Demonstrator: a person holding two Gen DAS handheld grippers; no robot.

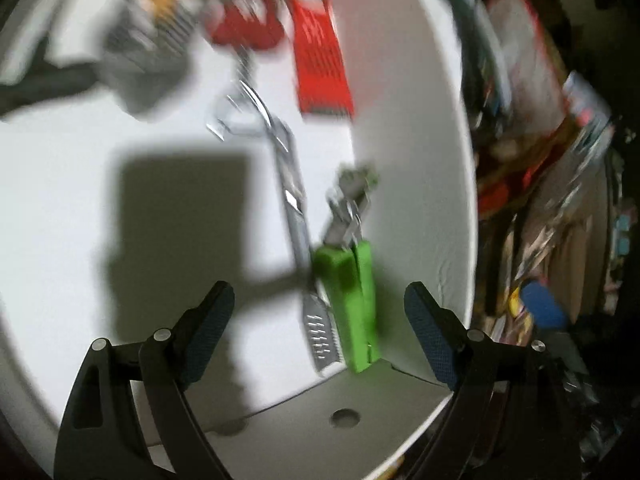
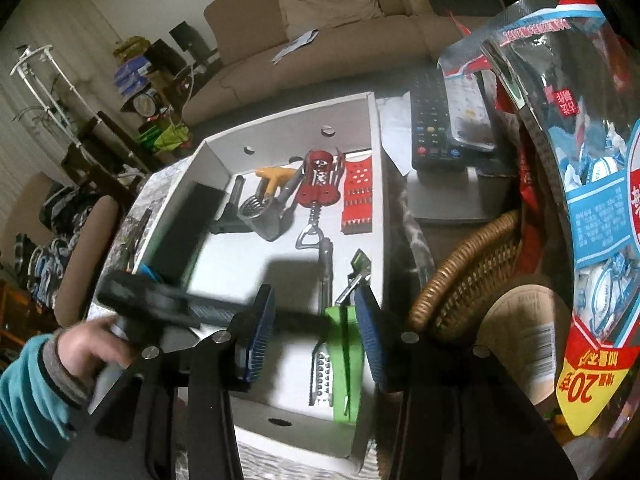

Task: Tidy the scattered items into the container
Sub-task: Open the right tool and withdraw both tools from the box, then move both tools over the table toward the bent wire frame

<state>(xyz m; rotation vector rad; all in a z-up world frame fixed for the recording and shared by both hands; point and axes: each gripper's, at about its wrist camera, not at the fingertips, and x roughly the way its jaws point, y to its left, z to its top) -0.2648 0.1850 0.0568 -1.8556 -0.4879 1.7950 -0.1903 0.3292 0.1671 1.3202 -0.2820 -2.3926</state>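
Observation:
The container is a white box [image 1: 404, 128] [image 2: 374, 184]. On its floor lie a green-handled opener [image 1: 352, 300] [image 2: 344, 356], a small silver grater [image 1: 320, 332] [image 2: 322, 376], silver tongs [image 1: 286, 160] [image 2: 326, 264], a red grater [image 1: 320, 56] [image 2: 357, 196], a red corkscrew [image 1: 248, 16] [image 2: 320, 184] and a grey press with a yellow handle [image 1: 152, 40] [image 2: 264, 212]. My left gripper [image 1: 319, 296] hangs open over the opener and the silver grater, touching neither. My right gripper [image 2: 314, 300] is open above the same corner; the opener lies on the floor below it.
A flat black object [image 2: 180, 228] leans on the box's left wall. Right of the box are a wicker basket [image 2: 472, 272], large snack bags [image 2: 592, 168] and a remote control [image 2: 430, 120]. A hand [image 2: 92, 344] in a teal sleeve holds the left gripper. A sofa [image 2: 320, 40] stands behind.

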